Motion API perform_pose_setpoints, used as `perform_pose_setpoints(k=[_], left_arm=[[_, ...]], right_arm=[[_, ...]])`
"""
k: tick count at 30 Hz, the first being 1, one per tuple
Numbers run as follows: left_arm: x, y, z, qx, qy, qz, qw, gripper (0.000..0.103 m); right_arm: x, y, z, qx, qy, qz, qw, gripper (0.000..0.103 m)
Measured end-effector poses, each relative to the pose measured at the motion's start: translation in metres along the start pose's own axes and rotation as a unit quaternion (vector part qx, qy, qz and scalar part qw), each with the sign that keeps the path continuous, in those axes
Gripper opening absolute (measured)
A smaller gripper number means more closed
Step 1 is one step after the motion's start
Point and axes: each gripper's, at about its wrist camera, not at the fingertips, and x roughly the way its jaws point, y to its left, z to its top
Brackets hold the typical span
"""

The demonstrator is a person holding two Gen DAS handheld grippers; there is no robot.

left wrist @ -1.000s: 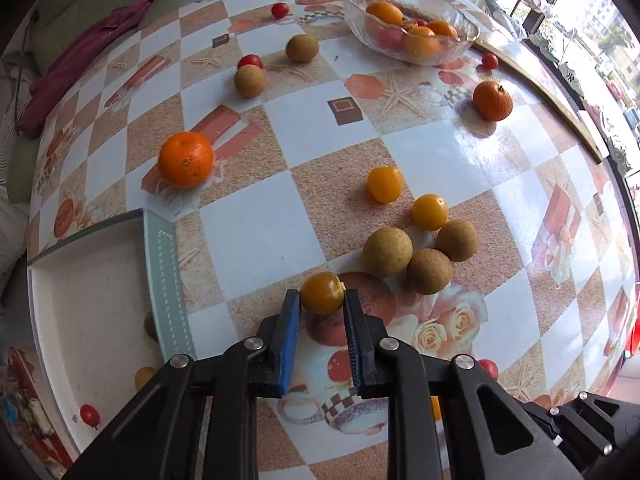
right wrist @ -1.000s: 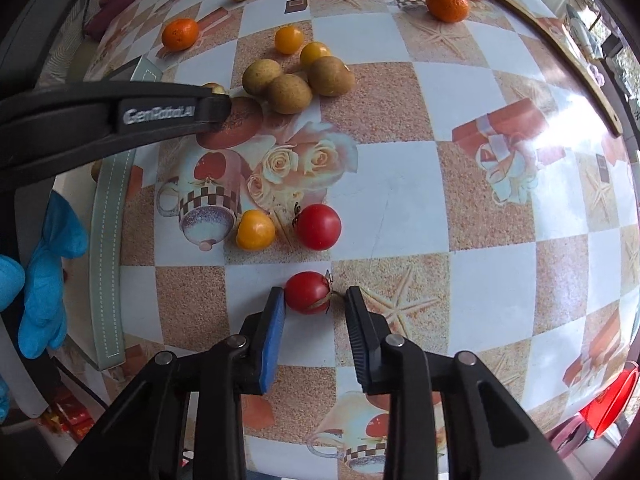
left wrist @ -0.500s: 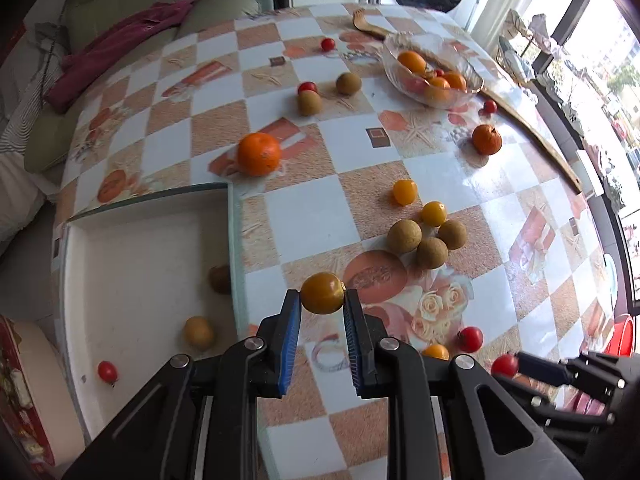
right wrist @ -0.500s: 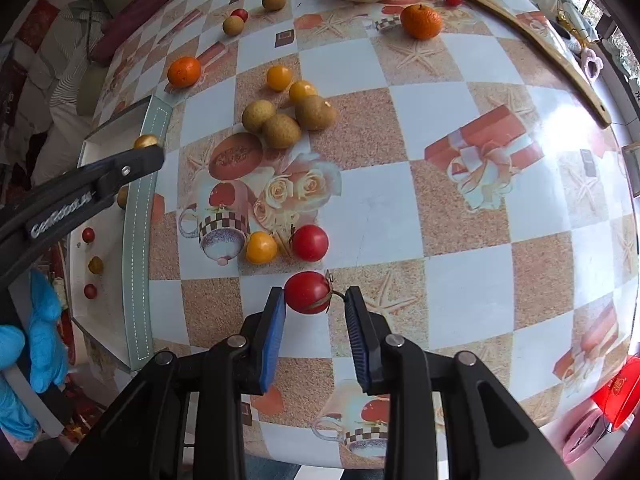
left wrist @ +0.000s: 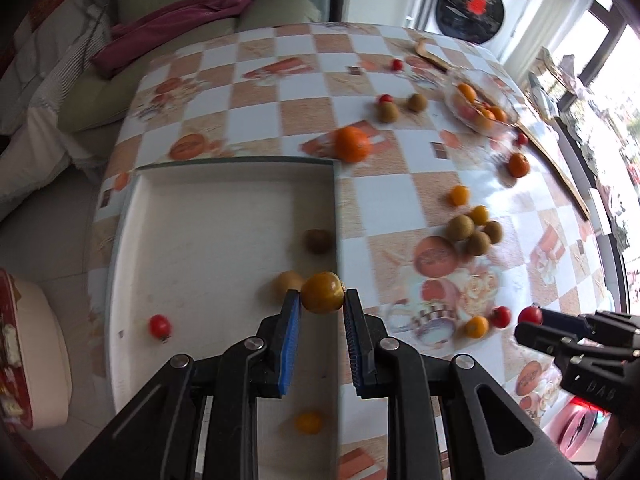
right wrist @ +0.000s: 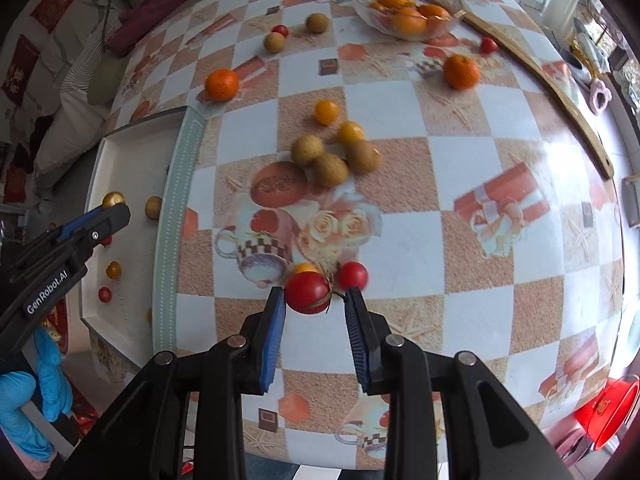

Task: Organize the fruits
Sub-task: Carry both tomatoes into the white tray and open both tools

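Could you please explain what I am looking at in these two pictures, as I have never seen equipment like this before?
There is no robot here: a person holds a hand-held two-fingered black gripper in each hand, each with a wide-angle camera looking along its fingers. One picture comes from the left gripper, the other from the right gripper. Below is a table with a checked patterned cloth, strewn with oranges, small tomatoes and brown round fruits, plus a clear glass bowl of oranges. Beside it is a white rectangular tray with a few fruits in it. The left gripper is shut on a small yellow-orange tomato above the tray's edge; the right is shut on a small red tomato.
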Motion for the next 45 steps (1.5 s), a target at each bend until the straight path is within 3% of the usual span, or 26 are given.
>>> perform_pose_setpoints(k=[10,22,31,45], left_arm=[[0.009,0.069,0.0,-0.034,-0.001,0.038,0.9987,0.023],[0.054,0.114,0.028,-0.057,0.013,0.067,0.996,0.023],[0.084,0.128,0.033,-0.061,0.039,0.073,0.9947,0.023],[0.087,0.124,0.033,-0.043,0.044,0.071,0.9956,0.025]], right_arm=[[0.004,0.065,0.039,-0.055,-0.01,0.015,0.998,0.033],[0.043,0.137,0.097,-0.097,-0.003,0.033,0.995,0.033],[0.081,0.167,0.126,-0.117,0.021,0.026,0.993,0.033],[0.116,0.182,0.14,-0.135,0.046,-0.002,0.99,0.034]])
